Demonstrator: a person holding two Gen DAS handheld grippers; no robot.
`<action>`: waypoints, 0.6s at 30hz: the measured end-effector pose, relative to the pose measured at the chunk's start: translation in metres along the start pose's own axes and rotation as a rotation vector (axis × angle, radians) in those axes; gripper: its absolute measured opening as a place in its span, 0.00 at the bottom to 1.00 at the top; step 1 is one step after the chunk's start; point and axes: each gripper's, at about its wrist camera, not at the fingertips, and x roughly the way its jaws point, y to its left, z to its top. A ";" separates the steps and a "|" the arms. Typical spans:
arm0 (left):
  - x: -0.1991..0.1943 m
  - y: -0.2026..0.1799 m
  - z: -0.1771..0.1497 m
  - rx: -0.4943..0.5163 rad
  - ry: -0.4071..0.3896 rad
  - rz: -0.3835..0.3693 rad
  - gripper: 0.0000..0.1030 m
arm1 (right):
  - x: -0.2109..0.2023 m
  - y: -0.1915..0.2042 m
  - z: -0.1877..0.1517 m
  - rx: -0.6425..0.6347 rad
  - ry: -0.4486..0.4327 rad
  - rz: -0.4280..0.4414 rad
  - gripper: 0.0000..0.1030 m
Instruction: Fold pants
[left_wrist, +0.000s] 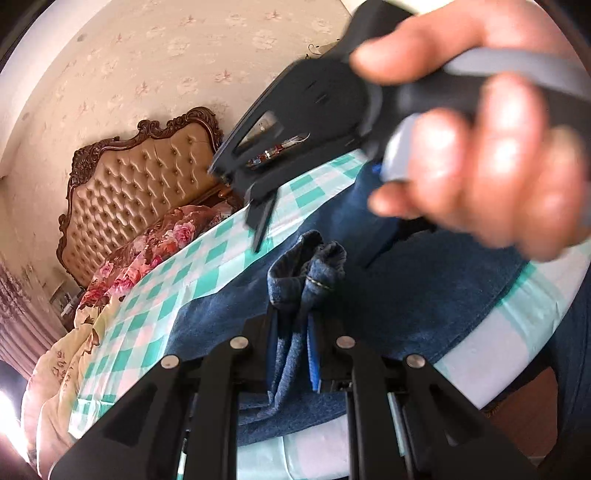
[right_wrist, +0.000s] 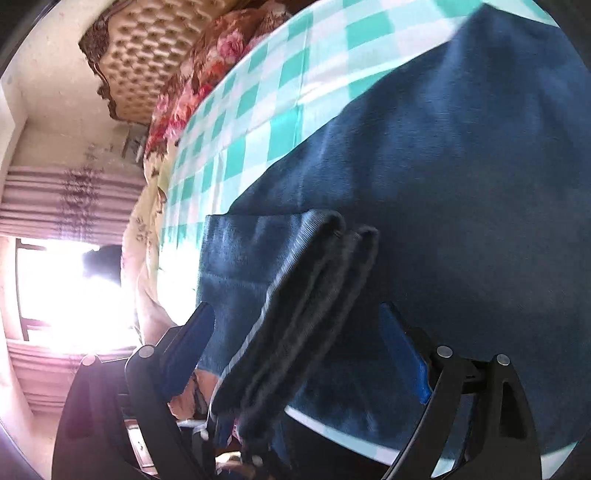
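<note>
Blue denim pants lie on a green-and-white checked sheet. My left gripper is shut on a bunched hem of the pants, held just above the cloth. The right gripper shows in the left wrist view, held in a hand above the pants, blurred. In the right wrist view the right gripper has its jaws wide apart with a folded, thick edge of the pants lying between them. The pants fill most of that view.
A tufted headboard and a floral quilt lie at the far end of the bed. A bright window with striped curtains is at the left. The bed edge is near on the right.
</note>
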 end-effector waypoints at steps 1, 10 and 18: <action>0.000 -0.002 -0.001 0.000 -0.003 -0.002 0.13 | 0.006 0.002 0.004 -0.016 0.008 -0.018 0.69; -0.015 -0.033 0.024 0.080 -0.075 0.007 0.13 | -0.044 0.019 0.011 -0.234 -0.122 -0.104 0.11; 0.018 -0.112 0.033 0.186 -0.009 -0.141 0.12 | -0.049 -0.069 0.015 -0.180 -0.096 -0.188 0.15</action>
